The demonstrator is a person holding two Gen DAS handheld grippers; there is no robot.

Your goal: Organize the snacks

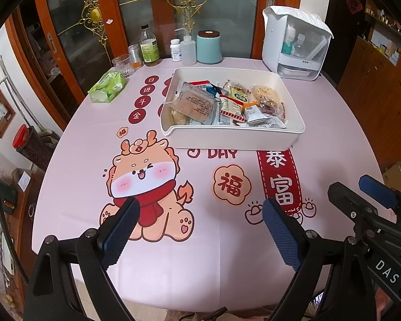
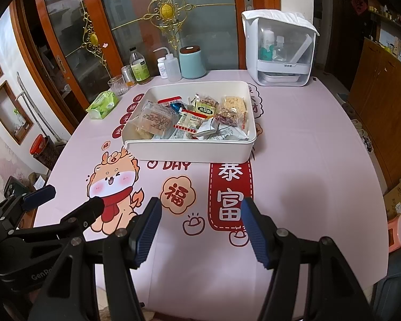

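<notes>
Both claws hang low over the near edge of the bench (image 1: 216, 254), nothing between their blue pads: the left claw (image 1: 200, 230) stands wide apart, the right claw (image 2: 200, 227) apart too, though less so. Neither touches anything.

Snacks (image 2: 189, 119) lie heaped in a white tray (image 2: 189, 151) near the middle of the bench, well apart from both claws and past the printed dragon and red banner on the pink cloth. They are small sealed packets: a clear-wrapped pastry (image 2: 153, 120) at the left end, a pale packet with red trim (image 2: 188, 121) in the middle, a green-labelled one (image 2: 207, 109) behind it, a clear bag of nuts or puffed bits (image 2: 232, 109) at the right, and silvery foil sachets (image 2: 224, 133) toward the front.

I judge all of these light and soft-walled; the film will crinkle and slide, and the pastry and puffed pieces would likely crush under a hard squeeze. Best hold is probably a crimped end seam or a flat edge standing proud of the pile, pinched gently. The tray looks like stiff plastic with a lipped rim, and probably slides easily on the cloth, so a pull on a wedged packet could drag it along.
</notes>
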